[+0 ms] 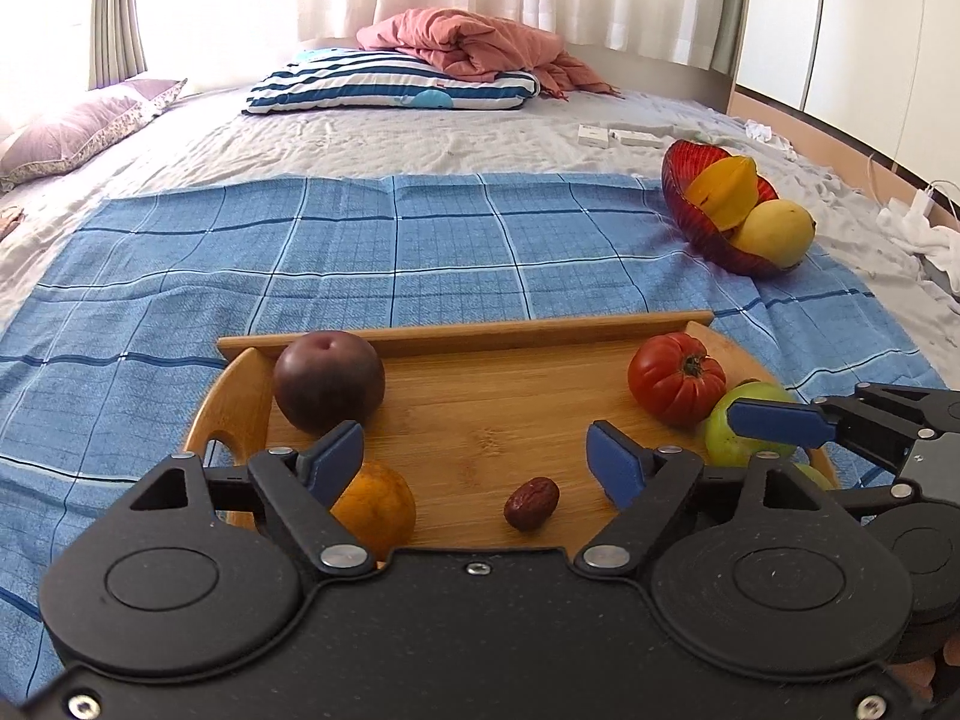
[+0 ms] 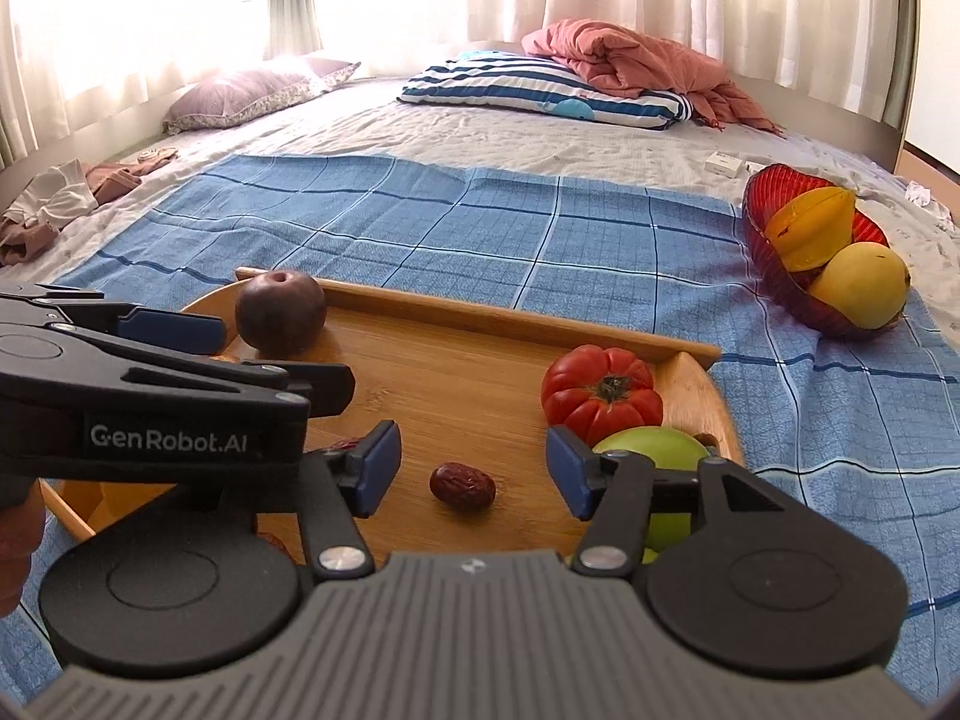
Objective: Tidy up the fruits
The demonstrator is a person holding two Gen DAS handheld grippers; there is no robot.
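Observation:
A wooden tray (image 1: 510, 420) (image 2: 456, 360) lies on a blue checked cloth. It holds a dark plum (image 1: 329, 389) (image 2: 280, 313), a red tomato (image 1: 676, 379) (image 2: 602, 393), a green apple (image 1: 750, 432) (image 2: 657, 450), an orange (image 1: 378, 507) and a red date (image 1: 531, 503) (image 2: 462, 486). My left gripper (image 1: 477, 459) is open over the tray, the date just before it. My right gripper (image 2: 471, 471) is open, with the date between its fingers' line. A red glass bowl (image 1: 684, 198) (image 2: 774, 252) at the right holds a starfruit (image 1: 723, 192) (image 2: 810, 228) and a yellow mango (image 1: 774, 234) (image 2: 858, 294).
The blue cloth (image 1: 390, 258) covers a bed with a grey sheet. A striped pillow (image 1: 390, 84), a pink blanket (image 1: 480, 42) and a purple pillow (image 1: 78, 126) lie at the far end. Small white boxes (image 1: 624, 137) lie beyond the bowl. Clothes (image 2: 60, 204) lie at the left.

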